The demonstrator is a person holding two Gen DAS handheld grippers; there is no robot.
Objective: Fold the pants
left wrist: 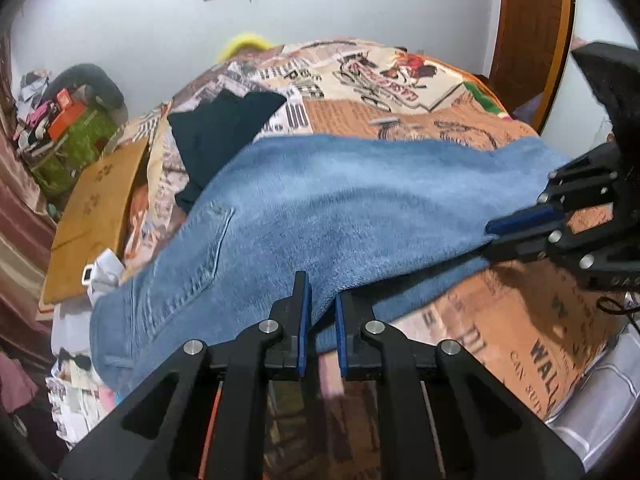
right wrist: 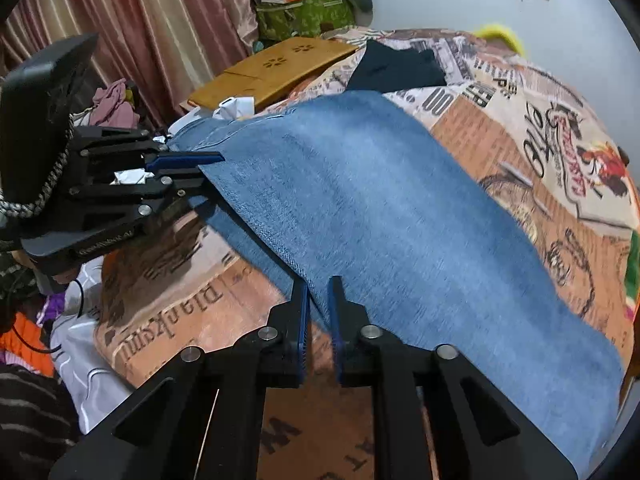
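Two claws hold one pair of blue jeans over a printed bedspread.

From the left wrist: the spread carries newspaper-style lettering; "WALK" or similar shows to the right of the claw, too blurred to be sure of, and "PIPER" further off past the jeans. The left claw has its blue-padded fingers a narrow way apart, with the near edge of the jeans running between them; the cloth lifts from that spot, so it looks pinched there. The jeans spread ahead of the claw and to both sides, a back pocket with its stitching to the left. Off to the right the right claw is closed on the far end of the same edge. Beyond the jeans lies a dark garment, ahead and left, and a wooden board with paw cut-outs further left.

From the right wrist: the spread reads "Blanksmi…" upside down, left of the claw, and large letters below it are cut off. The right claw has its fingers slightly apart with the jeans' hem edge between them, cloth rising from the grip. The jeans stretch ahead and rightward. Left of it the left claw clamps the waist end. The dark garment and board lie ahead, past the jeans.
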